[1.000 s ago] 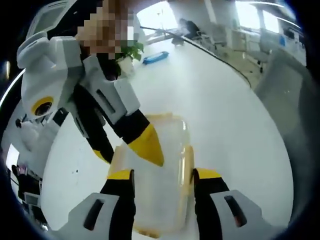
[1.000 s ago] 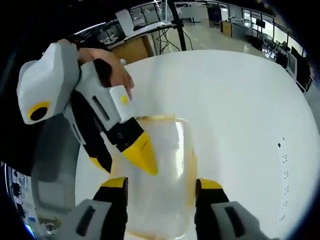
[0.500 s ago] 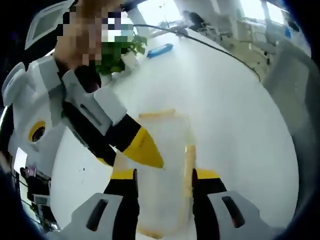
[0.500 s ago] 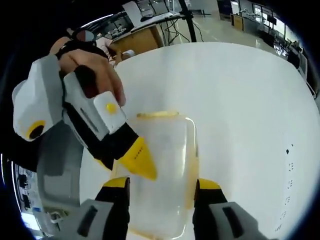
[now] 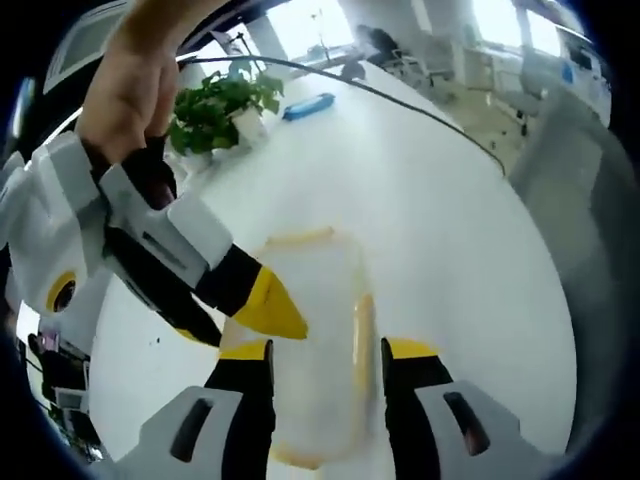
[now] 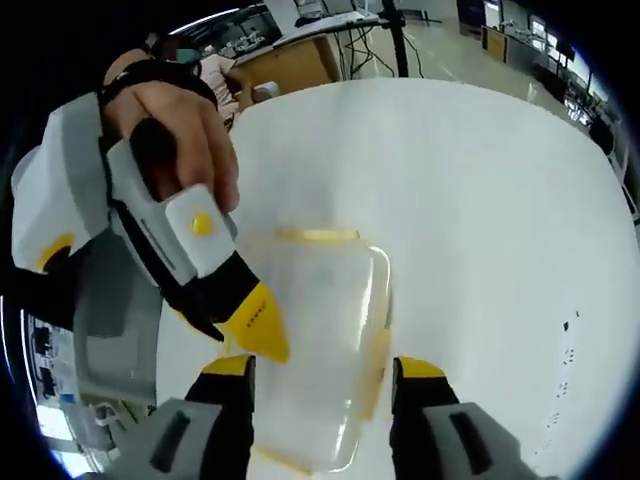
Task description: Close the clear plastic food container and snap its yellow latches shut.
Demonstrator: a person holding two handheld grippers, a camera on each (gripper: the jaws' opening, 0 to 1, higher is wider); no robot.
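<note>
My left gripper [image 5: 325, 352] hangs over the clear plastic food container with yellow latches [image 5: 305, 330], which lies on the round white worktop [image 5: 440, 230]; its two yellow-tipped jaws stand apart, one on each side of the container's near end, and I cannot tell whether they touch its walls. In the left gripper view my right gripper [image 5: 262, 305] comes in from the left, held in my hand [image 5: 135, 85], its yellow tip down at the container's left edge. In the right gripper view that gripper's [image 6: 325, 368] own jaws are likewise spread on either side of the container [image 6: 315, 340], with nothing clamped between them, while the left gripper [image 6: 255, 325] reaches in from the left in my other hand [image 6: 175, 125], its tip at the container's left rim. A yellow latch [image 6: 315, 236] shows along the far end, another down the right side. A green potted plant [image 5: 220, 105] and a blue flat object [image 5: 308, 106] sit far back on the worktop.
</note>
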